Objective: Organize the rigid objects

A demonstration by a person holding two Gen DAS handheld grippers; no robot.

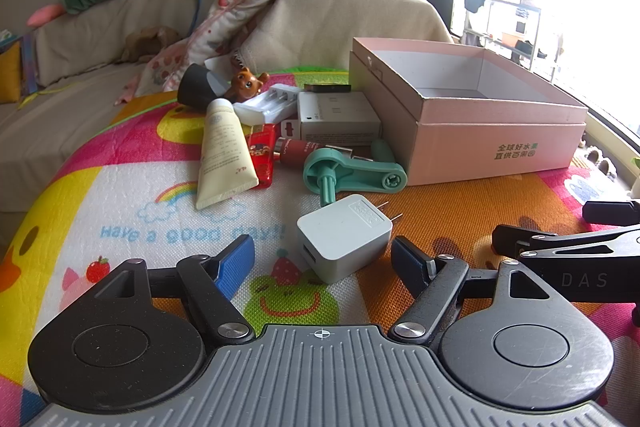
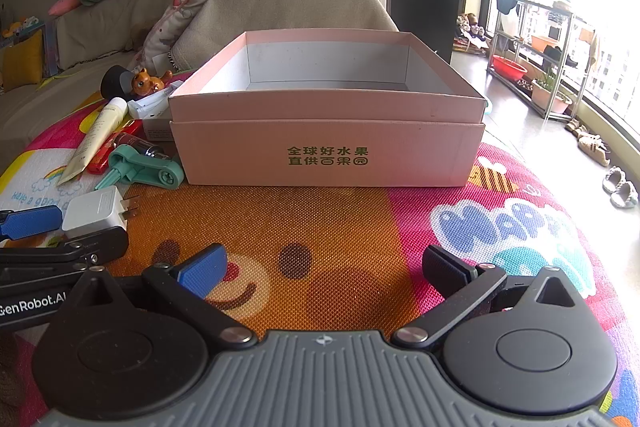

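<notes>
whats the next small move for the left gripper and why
Probably ease the left gripper forward and close on the charger. Its jaws are open with the charger lying just ahead between the fingertips, untouched, and the pink box beside it looks empty.

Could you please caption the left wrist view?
Open left tongs straddle a white charger near the empty pink box.

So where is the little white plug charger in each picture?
Left wrist view: the white charger lies low in the middle, between the open left gripper's fingers.
Right wrist view: it is at the left edge, beside the left gripper's blue finger.
Shared landmark: the pink box, beyond the charger to the right in both.
</notes>
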